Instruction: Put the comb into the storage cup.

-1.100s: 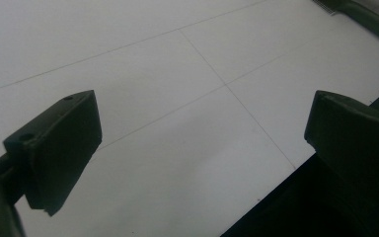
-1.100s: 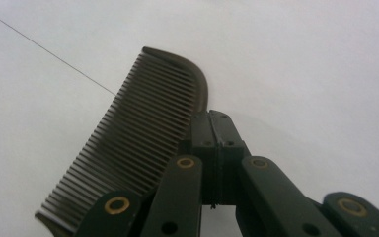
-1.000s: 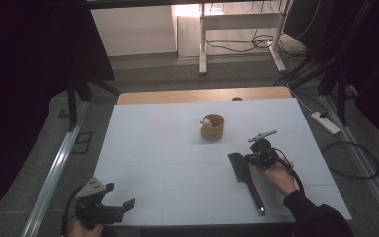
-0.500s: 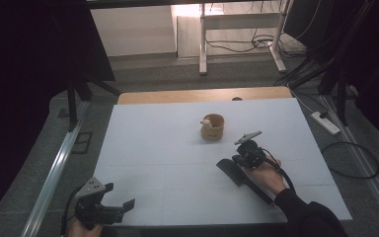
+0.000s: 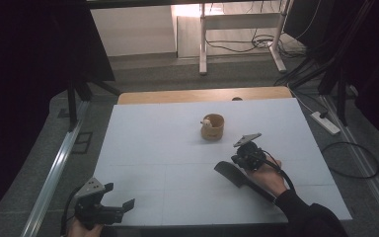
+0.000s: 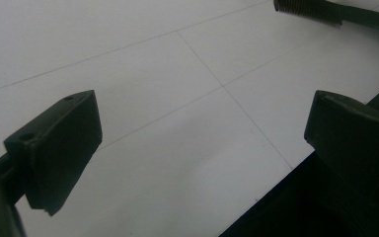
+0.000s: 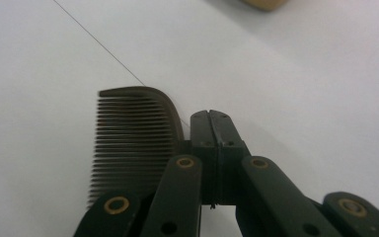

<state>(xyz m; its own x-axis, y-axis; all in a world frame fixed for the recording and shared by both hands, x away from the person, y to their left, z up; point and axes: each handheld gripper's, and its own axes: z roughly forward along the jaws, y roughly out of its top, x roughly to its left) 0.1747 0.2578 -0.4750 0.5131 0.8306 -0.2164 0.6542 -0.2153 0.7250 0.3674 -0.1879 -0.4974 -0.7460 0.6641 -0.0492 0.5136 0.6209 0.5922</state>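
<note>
On the right half of the white table (image 5: pixel 158 148), a dark comb (image 5: pixel 237 176) lies at a slant, its toothed end toward the table's middle and its long handle running back under the person's right hand (image 5: pixel 266 175). In the right gripper view the comb's teeth (image 7: pixel 128 148) sit just left of the jaws, which are pressed together with only a thin seam between them; whether they pinch the comb's spine cannot be told. The right gripper (image 5: pixel 241 159) sits right above the comb. Beyond it, near but apart, stands a small wooden cup (image 5: pixel 212 127). At the near left corner the left gripper (image 5: pixel 116 197) rests low over the table, its jaws spread wide with nothing between them.
</note>
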